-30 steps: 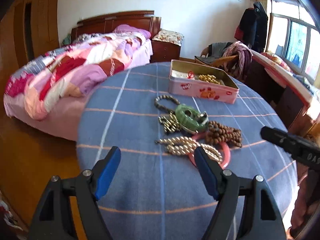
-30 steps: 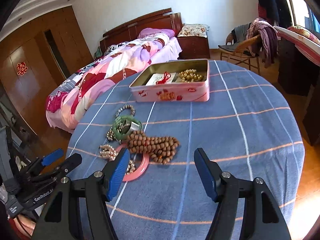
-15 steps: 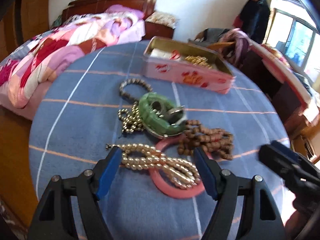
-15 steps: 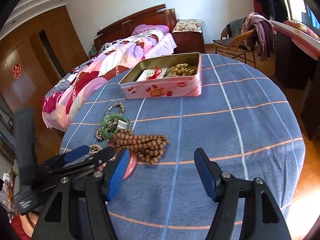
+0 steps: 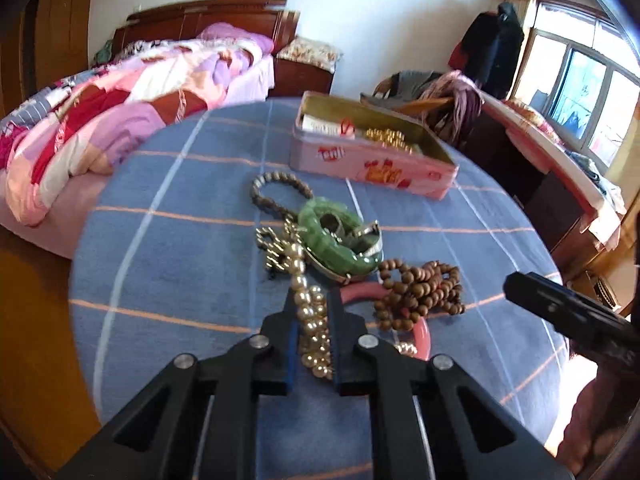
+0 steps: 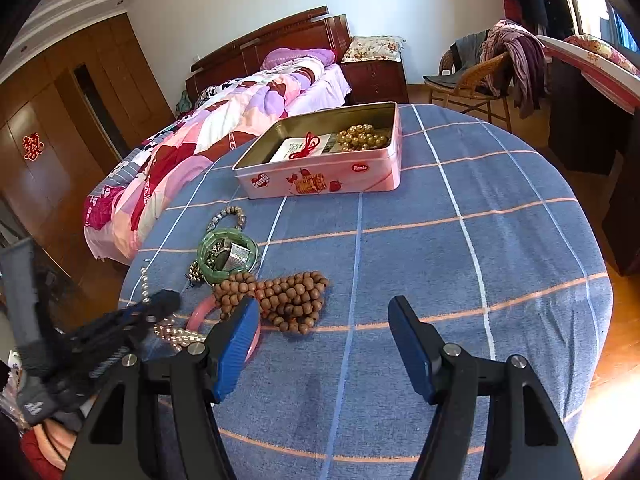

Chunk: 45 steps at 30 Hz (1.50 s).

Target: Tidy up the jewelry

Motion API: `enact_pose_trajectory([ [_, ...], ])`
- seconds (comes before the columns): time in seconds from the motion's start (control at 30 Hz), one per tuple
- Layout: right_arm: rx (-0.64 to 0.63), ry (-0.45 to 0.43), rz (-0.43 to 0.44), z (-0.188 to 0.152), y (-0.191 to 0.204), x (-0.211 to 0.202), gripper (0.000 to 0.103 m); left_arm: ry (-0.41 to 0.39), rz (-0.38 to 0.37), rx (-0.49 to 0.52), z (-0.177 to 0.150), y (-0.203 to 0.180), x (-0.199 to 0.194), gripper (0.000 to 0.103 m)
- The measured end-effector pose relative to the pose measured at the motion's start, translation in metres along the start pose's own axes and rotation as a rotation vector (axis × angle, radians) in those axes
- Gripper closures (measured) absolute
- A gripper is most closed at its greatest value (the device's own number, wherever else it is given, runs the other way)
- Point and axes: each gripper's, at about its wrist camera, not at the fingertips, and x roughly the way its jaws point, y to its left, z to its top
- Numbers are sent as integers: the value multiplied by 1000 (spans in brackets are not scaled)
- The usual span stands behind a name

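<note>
We hold two matching tools. The left gripper point(image 5: 313, 322) has black plastic arms with triangular cut-outs, round silver screws at the joints, and blue ribbed pads lining its fingers point(image 5: 285, 322). The right gripper point(image 6: 320, 344) looks the same: black frame, silver screws, blue ribbed pads. Beside it, the left tool's black body carries small white lettering, too blurred to read.

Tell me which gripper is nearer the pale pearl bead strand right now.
Left. The left gripper is closing its fingers around the pale pearl bead strand. The right gripper is open above bare tablecloth, off to the strand's side.
</note>
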Motion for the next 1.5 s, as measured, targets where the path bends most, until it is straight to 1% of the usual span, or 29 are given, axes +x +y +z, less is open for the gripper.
enact_pose_trajectory([
  [0.1,15,5,5,0,-1,1,36,-12,-10,0,0,6,-10,90],
  [0.2,21,13,14,-1,-1,3,36,-29,-15,-7,1,12,-19,95],
  [0.3,6,17,16,-3,2,3,36,-45,6,11,3,13,-21,95],
  [0.37,8,23,25,-3,3,3,36,-20,25,20,2,14,-15,95],
  [0.4,9,25,29,-4,3,2,36,-2,21,17,1,15,-13,95],
  [0.43,9,23,29,-4,2,1,36,11,8,10,0,16,-11,90],
  [0.47,8,20,25,-4,2,0,36,28,-6,4,-1,16,-11,76],
  [0.5,9,16,21,-4,1,0,36,42,-9,4,-3,15,-11,65],
  [0.53,13,15,22,-4,0,-1,36,49,-2,0,-4,12,-12,41],
  [0.57,20,15,25,-4,-1,-1,36,44,3,-10,-6,12,-15,31],
  [0.63,30,13,28,-4,-3,-1,36,38,-12,-34,-7,11,-20,30],
  [0.7,33,14,30,-4,-4,-1,36,68,-31,-72,-8,10,-16,34],
  [0.73,33,17,32,-4,-4,0,36,101,-42,-86,-9,8,-10,44],
  [0.77,33,19,35,-4,-4,0,36,118,-44,-89,-10,6,-6,53],
  [0.83,27,15,36,-5,-3,-1,36,149,-9,-94,-12,2,1,54],
  [0.87,24,13,34,-5,-3,-2,36,168,11,-96,-13,1,6,52],
  [1.03,35,20,37,-5,-5,1,36,182,0,-134,-11,0,15,51],
  [1.1,36,22,37,-6,-5,1,36,167,3,-123,-10,1,17,54],
  [1.13,34,20,36,-6,-5,1,36,163,8,-112,-10,1,16,66],
  [1.17,33,16,34,-6,-5,1,36,164,-13,-102,-11,1,16,86],
  [1.27,36,8,31,-5,-7,0,36,157,-51,-121,-14,8,13,86],
  [1.33,38,11,30,-5,-7,2,36,151,-90,-157,-16,15,13,87],
  [1.4,34,15,29,-6,-7,2,36,133,-124,-192,-16,22,7,94],
  [1.5,27,14,26,-6,-6,2,36,75,-124,-182,-10,25,-6,95],
])
